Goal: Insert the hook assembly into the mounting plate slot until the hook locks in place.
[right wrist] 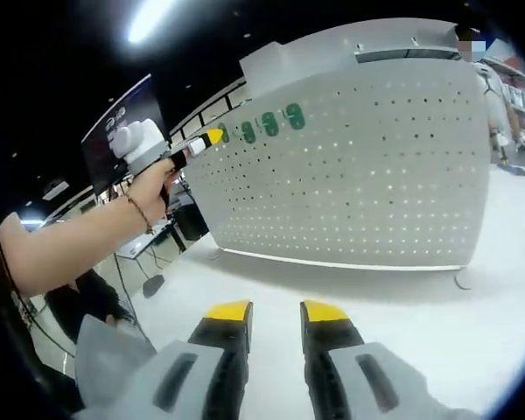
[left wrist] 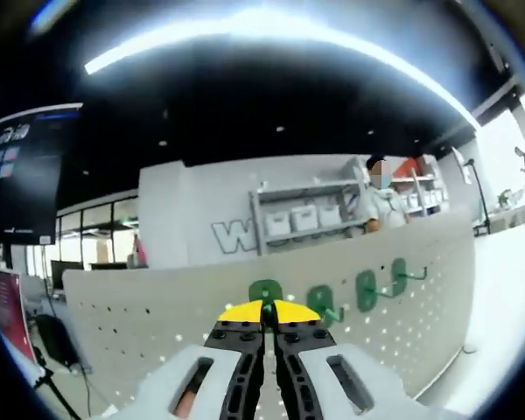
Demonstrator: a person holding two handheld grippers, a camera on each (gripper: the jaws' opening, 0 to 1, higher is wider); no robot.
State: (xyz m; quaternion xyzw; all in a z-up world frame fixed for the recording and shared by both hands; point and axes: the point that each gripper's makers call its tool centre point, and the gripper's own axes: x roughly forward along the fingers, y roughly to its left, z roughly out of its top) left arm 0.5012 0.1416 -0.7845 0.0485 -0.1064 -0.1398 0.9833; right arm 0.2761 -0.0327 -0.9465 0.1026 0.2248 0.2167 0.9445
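A white pegboard mounting plate (left wrist: 157,319) (right wrist: 359,166) stands upright on a white table. Along its top edge hang green hook assemblies (left wrist: 366,289) (right wrist: 269,124). My left gripper (left wrist: 264,311) is at the leftmost green hook assembly (left wrist: 265,290), its yellow-tipped jaws pressed together on it. The right gripper view shows that left gripper (right wrist: 208,138), held by a hand, at the board's upper left corner. My right gripper (right wrist: 276,312) hovers low over the table in front of the board, open, with nothing between its fingers.
The white table (right wrist: 394,306) spreads in front of the pegboard. Behind the board are a person (left wrist: 381,206) and shelves with white bins (left wrist: 302,219). A dark screen (left wrist: 26,175) hangs at the left. The person's forearm (right wrist: 79,241) crosses the left of the right gripper view.
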